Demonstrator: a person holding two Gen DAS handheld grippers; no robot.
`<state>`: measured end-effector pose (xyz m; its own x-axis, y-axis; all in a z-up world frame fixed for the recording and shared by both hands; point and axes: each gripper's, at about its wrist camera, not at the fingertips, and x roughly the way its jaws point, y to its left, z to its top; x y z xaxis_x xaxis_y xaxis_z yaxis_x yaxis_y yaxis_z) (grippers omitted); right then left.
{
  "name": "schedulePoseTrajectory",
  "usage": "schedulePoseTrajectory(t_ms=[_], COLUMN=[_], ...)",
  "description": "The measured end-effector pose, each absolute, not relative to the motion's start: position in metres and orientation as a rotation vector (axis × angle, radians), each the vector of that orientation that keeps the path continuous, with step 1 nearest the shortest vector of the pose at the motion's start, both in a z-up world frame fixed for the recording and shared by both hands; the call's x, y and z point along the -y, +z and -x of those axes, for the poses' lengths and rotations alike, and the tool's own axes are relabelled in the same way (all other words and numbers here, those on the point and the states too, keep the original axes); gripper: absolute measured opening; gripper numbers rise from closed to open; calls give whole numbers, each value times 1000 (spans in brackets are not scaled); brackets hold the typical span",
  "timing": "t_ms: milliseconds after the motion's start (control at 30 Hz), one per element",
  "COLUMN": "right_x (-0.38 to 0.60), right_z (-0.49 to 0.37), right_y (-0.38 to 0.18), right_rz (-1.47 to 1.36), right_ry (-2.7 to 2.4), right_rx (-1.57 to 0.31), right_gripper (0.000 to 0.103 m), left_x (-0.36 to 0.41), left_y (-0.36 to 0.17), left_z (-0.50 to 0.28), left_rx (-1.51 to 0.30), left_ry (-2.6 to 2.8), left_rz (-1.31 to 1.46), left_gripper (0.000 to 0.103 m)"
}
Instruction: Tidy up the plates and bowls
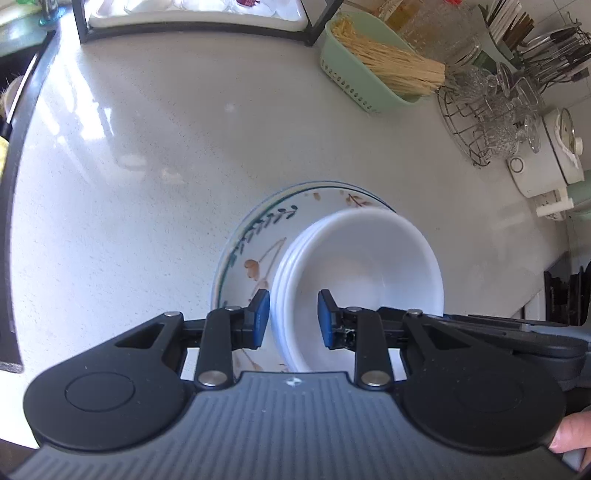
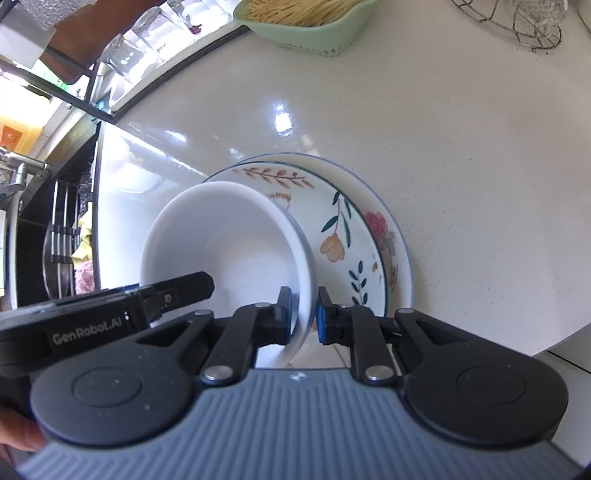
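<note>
A stack of white bowls sits on a flower-patterned plate on the pale counter. In the right wrist view the white bowls rest on stacked floral plates. My left gripper straddles the near left rim of the bowl stack, one finger outside and one inside, with a visible gap on the inner side. My right gripper is shut on the right rim of the bowls. The left gripper's body shows at the left of the right wrist view.
A green basket of sticks stands at the back right, with a wire rack of glassware and a white pot beside it. A black-framed dish rack is at the back. The sink lies left of the counter.
</note>
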<state>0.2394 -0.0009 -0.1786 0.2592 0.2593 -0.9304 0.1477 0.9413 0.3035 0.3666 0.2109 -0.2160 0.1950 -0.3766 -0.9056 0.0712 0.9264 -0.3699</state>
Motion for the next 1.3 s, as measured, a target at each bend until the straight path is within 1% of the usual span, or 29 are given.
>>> schedulePoseTrajectory(t_ms=[67, 133, 200, 267, 300, 333, 367, 400, 667, 900, 1067, 1300], right_x=[0, -2, -2, 0, 1, 2, 1, 2, 14, 32, 42, 62], right_z=[-238, -237, -237, -236, -235, -234, -233, -233, -214, -177, -143, -93], right_y=[-177, -174, -172, -169, -166, -163, -159, -155, -112, -71, -49, -44], right_rz=[-352, -337, -329, -327, -328, -329, -326, -317, -252, -208, -174, -148], right_ry=[91, 111, 122, 124, 129, 139, 150, 161, 238, 300, 333, 367], right_rx=[-1317, -1309, -1309, -1308, -1297, -1278, -1257, -1244, -1122, -991, -900, -842], right_gripper=[17, 17, 17, 22, 38, 51, 52, 50, 50, 50, 51, 51], left_x=[-212, -217, -220, -223, -225, -227, -229, -230, -234, -226, -201, -161], left_y=[-212, -207, -203, -195, -192, -187, -183, -177, -118, -63, -39, -24], left_z=[-366, -365, -364, -362, -360, -358, -357, -354, -326, -269, -217, -152], left_rx=[-1330, -1313, -1302, -1282, -1271, -1259, -1245, -1230, -1080, -954, -879, -800], left_ry=[-308, -294, -281, -255, -245, -239, -232, -225, -186, -126, -88, -38], left_rz=[262, 276, 290, 302, 307, 312, 316, 319, 317, 319, 307, 238], left_gripper=[36, 52, 56, 59, 60, 60, 60, 60, 60, 61, 63, 63])
